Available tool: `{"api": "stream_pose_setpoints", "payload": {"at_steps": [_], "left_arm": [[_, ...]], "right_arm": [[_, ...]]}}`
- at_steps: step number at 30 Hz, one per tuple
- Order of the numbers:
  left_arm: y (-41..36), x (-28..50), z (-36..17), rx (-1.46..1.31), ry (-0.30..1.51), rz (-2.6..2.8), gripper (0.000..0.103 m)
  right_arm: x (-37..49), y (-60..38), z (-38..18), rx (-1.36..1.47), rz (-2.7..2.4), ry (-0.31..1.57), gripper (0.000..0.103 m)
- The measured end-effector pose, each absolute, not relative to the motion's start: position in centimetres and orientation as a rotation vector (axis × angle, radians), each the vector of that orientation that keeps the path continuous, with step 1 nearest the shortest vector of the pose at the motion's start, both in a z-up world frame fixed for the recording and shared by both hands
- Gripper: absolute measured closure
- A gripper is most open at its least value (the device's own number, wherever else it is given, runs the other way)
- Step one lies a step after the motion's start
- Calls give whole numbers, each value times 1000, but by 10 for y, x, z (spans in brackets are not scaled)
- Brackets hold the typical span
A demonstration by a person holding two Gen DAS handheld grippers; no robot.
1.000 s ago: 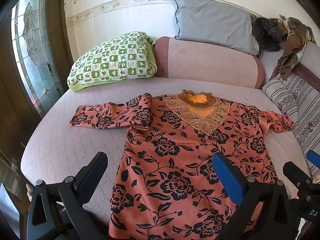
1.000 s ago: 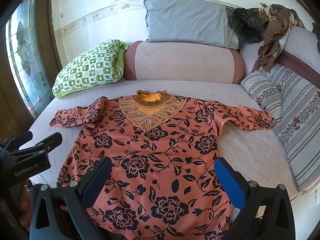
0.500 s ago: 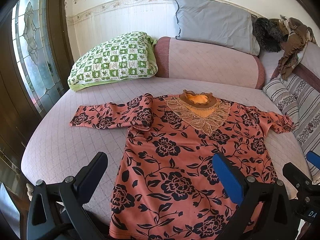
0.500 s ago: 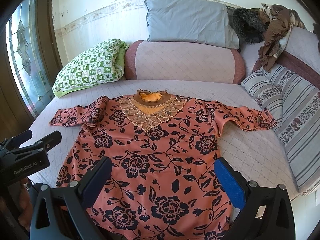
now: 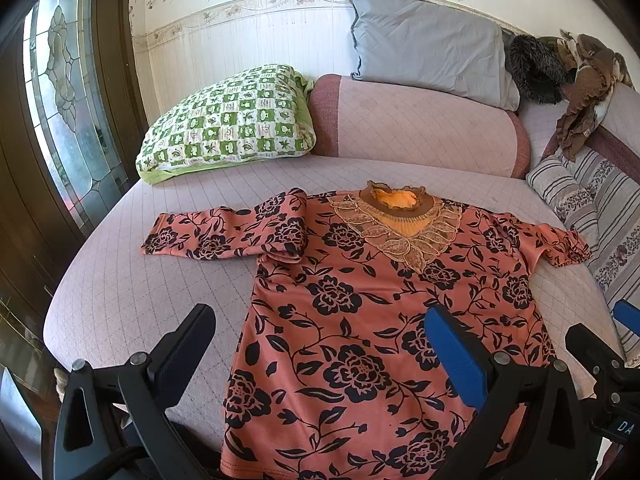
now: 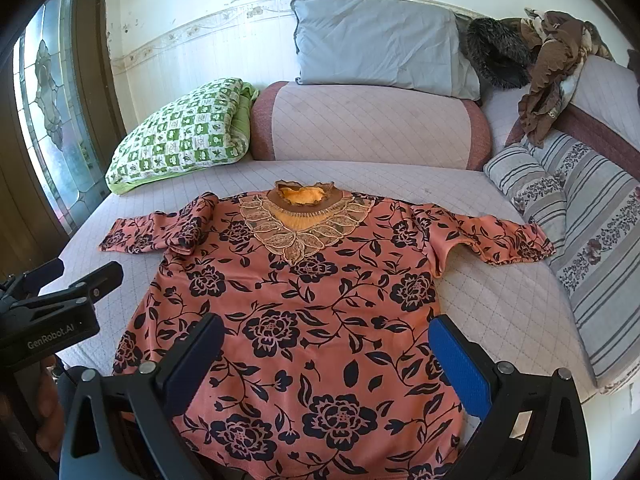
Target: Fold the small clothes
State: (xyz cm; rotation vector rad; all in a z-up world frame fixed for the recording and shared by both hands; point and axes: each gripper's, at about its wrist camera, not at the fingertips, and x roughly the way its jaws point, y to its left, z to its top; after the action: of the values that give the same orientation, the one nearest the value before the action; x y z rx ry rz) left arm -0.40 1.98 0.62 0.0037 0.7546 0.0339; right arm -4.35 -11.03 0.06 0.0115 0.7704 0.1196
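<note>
Almost nothing has moved since the earlier frames: both views hold the same framing, and the floral blouse (image 5: 384,312) lies in the same spread on the bed (image 5: 132,280).

The left hand-held gripper (image 5: 320,352) hangs above the near hem of the blouse with its fingers wide apart and nothing between them; one finger sits over bare quilted bed cover, the blue-padded one over the blouse's fabric. The right hand-held gripper (image 6: 324,360) is likewise spread wide and empty, both fingers over the lower body of the blouse (image 6: 304,320). In the right wrist view the left hand-held gripper (image 6: 56,300) shows at the left edge, beside the blouse's left side.

The blouse lies flat, front up, straight ahead of both grippers, its hem nearest them and its orange neckline (image 6: 304,196) with lace collar farthest. The sleeve on the left gripper's side (image 5: 224,232) stretches outward, with a fold bunched at the shoulder. The other sleeve (image 6: 500,236) reaches toward the striped cushion (image 6: 600,248) to the right gripper's right.

Beyond the blouse, ahead of the grippers, a pink bolster (image 6: 368,124) lies across the bed, a grey pillow (image 6: 380,40) leans above it, and a green checked pillow (image 5: 228,120) lies ahead and to the left.
</note>
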Motion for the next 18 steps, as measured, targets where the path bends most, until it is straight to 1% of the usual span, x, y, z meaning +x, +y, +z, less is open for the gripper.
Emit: {"api": "stream_pose_setpoints", "payload": {"at_steps": [10,14,18], "left_arm": [[24,-1,2,-8,765,23,0],[40,11,-22,-56,832,25,0],[52,27,-62,-52,931,76,0]], "right_arm": [[-41,-114,0,32,141,775,0],[-24,-150,-17,150,145,819,0],[8,-244,-54,435,82,869,0]]}}
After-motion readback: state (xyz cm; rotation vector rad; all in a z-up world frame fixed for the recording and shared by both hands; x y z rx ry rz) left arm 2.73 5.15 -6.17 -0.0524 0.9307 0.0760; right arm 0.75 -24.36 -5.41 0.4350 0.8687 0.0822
